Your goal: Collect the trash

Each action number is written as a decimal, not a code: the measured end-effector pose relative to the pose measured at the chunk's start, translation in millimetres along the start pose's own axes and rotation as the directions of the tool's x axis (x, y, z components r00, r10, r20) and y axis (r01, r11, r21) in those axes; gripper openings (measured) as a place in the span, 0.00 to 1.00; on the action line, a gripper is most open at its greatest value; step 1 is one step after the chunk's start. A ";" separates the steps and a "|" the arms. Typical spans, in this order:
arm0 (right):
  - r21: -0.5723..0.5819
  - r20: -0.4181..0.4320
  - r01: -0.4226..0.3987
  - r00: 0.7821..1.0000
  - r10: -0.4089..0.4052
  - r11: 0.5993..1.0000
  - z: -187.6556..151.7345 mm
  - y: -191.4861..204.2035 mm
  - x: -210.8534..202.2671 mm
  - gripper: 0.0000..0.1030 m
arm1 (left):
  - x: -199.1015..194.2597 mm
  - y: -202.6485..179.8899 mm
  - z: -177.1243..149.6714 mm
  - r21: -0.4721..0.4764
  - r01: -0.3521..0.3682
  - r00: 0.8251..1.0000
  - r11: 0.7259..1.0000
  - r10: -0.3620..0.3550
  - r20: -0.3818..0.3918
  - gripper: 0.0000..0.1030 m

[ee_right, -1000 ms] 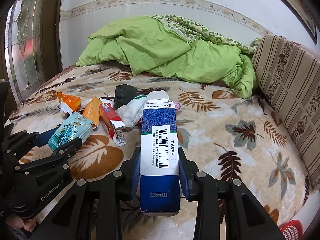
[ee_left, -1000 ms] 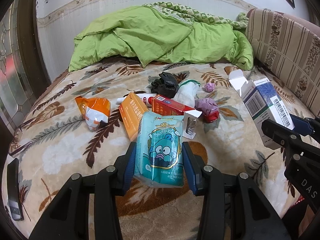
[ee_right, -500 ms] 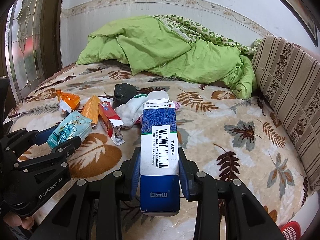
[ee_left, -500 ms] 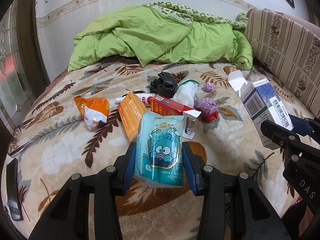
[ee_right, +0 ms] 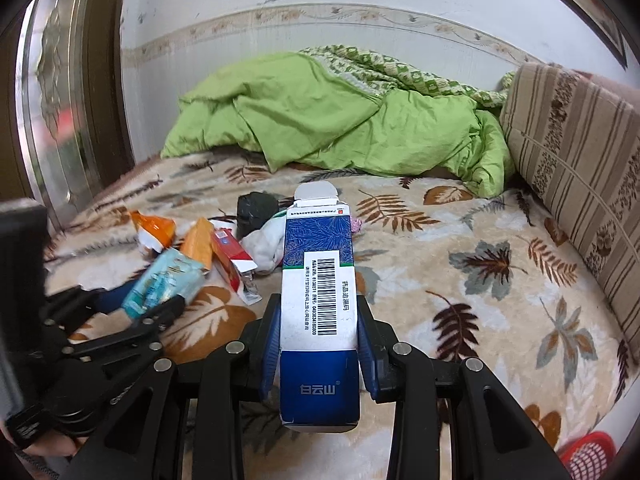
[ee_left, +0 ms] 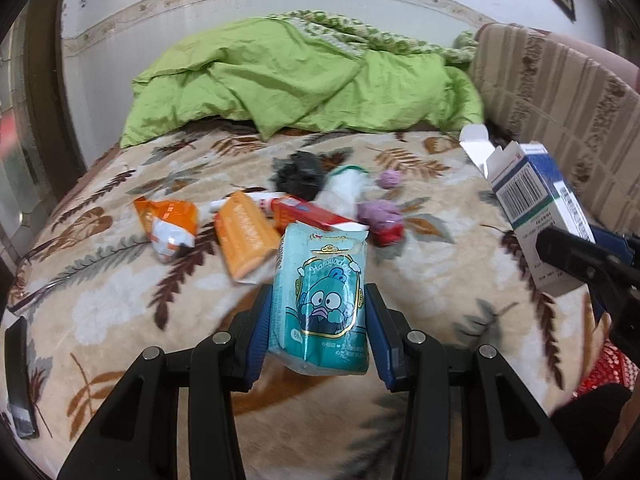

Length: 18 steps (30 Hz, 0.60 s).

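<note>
My left gripper (ee_left: 318,320) is shut on a teal tissue pack (ee_left: 320,300) with a cartoon face, held above the bed. My right gripper (ee_right: 318,336) is shut on a blue and white medicine box (ee_right: 318,300) with an open top flap; the box also shows in the left wrist view (ee_left: 532,208). The tissue pack also shows in the right wrist view (ee_right: 164,282). More trash lies on the leaf-patterned blanket (ee_left: 100,292): an orange wrapper (ee_left: 168,226), an orange box (ee_left: 242,236), a red box (ee_left: 312,214), a black wad (ee_left: 298,174), white cloth (ee_left: 344,192) and purple wads (ee_left: 380,216).
A green duvet (ee_left: 296,80) is heaped at the head of the bed. A striped cushion (ee_right: 572,168) lines the right side. A red basket (ee_right: 588,456) stands off the bed's near right corner. A dark remote (ee_left: 18,372) lies at the left edge.
Both grippers have lifted a little with their loads and drawn back from the trash pile; the right gripper's box sits higher and nearer in the left wrist view.
</note>
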State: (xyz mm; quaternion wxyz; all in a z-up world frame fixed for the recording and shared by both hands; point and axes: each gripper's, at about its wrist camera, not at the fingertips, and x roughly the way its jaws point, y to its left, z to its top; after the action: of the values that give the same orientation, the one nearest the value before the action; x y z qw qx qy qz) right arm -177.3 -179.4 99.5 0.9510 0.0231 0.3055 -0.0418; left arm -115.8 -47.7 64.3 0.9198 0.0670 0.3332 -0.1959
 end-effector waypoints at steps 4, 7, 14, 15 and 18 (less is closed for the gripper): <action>0.051 -0.020 -0.029 0.999 0.030 0.998 -10.6 -19.9 -26.5 0.35 | -17.3 -28.3 -1.3 0.041 0.089 0.996 0.995 -0.089 0.003 0.42; 0.115 -0.044 -0.032 0.998 0.038 0.993 -23.6 -46.8 -49.0 0.35 | -31.4 -59.1 -1.9 0.100 0.167 0.986 0.981 -0.168 -0.002 0.42; 0.265 -0.085 0.102 0.993 -0.082 0.959 -61.5 -127.2 -107.7 0.35 | -56.5 -135.5 0.7 0.224 0.333 0.942 0.916 -0.332 -0.044 0.42; 0.293 -0.095 0.133 0.989 -0.110 0.947 -69.3 -142.6 -117.5 0.35 | -59.7 -148.5 0.6 0.246 0.355 0.934 0.902 -0.354 -0.051 0.42; 0.361 -0.132 0.229 0.972 -0.193 0.904 -90.8 -183.6 -141.6 0.35 | -66.9 -194.1 -2.8 0.300 0.443 0.896 0.845 -0.433 -0.104 0.42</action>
State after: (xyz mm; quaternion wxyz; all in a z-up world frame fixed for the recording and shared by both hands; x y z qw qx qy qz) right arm -361.7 -346.6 104.9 0.9037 0.1723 0.3368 -0.2008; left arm -242.9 -203.3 106.3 0.8225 0.1389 0.3187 -0.4500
